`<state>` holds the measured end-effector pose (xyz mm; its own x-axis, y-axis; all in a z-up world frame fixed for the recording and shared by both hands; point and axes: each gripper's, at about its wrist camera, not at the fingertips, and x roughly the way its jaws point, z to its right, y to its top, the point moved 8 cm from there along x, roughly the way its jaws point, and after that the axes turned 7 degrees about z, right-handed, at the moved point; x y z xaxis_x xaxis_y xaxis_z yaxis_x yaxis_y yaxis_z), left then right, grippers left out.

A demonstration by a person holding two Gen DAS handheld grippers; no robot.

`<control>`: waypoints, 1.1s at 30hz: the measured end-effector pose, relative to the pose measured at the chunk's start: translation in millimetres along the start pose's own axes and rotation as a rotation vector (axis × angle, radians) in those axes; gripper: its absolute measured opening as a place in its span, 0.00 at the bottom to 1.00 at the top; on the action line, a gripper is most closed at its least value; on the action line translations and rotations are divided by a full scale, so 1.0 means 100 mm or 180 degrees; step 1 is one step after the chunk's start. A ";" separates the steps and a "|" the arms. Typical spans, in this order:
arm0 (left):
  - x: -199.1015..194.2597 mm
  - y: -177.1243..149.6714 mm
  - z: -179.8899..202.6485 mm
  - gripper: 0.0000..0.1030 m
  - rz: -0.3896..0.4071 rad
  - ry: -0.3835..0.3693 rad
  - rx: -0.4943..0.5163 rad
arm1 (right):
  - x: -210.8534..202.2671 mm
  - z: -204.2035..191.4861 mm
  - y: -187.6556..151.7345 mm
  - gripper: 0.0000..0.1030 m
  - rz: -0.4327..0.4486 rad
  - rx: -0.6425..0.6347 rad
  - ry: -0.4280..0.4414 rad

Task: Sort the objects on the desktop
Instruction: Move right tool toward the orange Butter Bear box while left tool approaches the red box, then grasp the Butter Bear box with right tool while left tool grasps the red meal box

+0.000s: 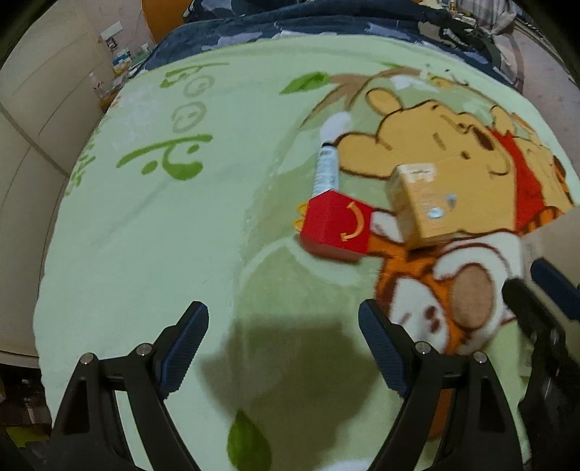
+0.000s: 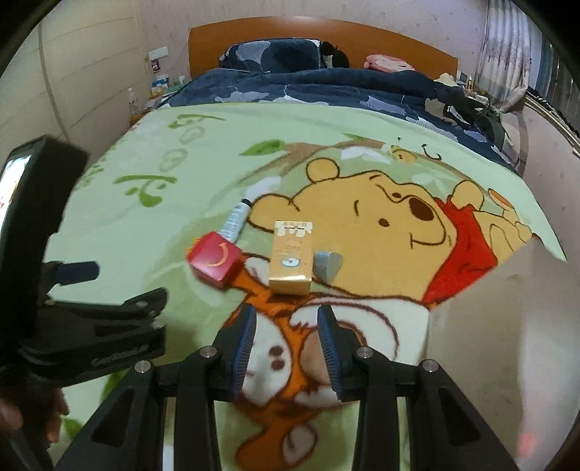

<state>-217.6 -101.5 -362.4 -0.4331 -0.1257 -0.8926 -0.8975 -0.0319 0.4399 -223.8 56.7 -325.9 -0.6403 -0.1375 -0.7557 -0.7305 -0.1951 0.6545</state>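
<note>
On a green cartoon blanket (image 2: pixel 181 224) lie a red carton (image 2: pixel 215 261), a tan box (image 2: pixel 291 259), a grey wedge-shaped thing (image 2: pixel 328 264) and a white tube (image 2: pixel 235 219), close together. My right gripper (image 2: pixel 287 315) hovers just short of the tan box, its jaws a narrow gap apart with nothing between them. My left gripper (image 1: pixel 282 315) stands wide open over bare blanket, below and left of the red carton (image 1: pixel 335 226), the tan box (image 1: pixel 424 206) and the tube (image 1: pixel 326 170). Each gripper shows in the other's view: left gripper (image 2: pixel 130 282), right gripper (image 1: pixel 522 277).
A cardboard box (image 2: pixel 500 326) stands at the right, close to my right gripper. A dark blue quilt (image 2: pixel 326 90) and pillows lie beyond the blanket, before an orange headboard (image 2: pixel 319 32). A wall runs along the left, with a cluttered bedside stand (image 2: pixel 145 105).
</note>
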 end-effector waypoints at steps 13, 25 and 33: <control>0.59 -0.16 -0.11 0.84 -0.0135 0.0045 -0.0009 | 1.04 0.05 -0.04 0.36 -0.0187 0.0302 0.0105; 0.59 -0.12 -0.17 0.84 -0.0145 -0.0009 -0.0084 | 1.08 -0.04 0.07 0.39 -0.0146 0.0250 -0.0006; 0.61 -0.15 -0.15 0.84 -0.0200 -0.0062 -0.0065 | 1.11 -0.12 0.23 0.39 -0.0097 -0.0150 -0.0221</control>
<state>-229.7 -123.3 -422.3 -0.3777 -0.1034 -0.9201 -0.9211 -0.0593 0.3848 -308.8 25.2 -395.2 -0.6341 -0.0635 -0.7707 -0.7390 -0.2438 0.6281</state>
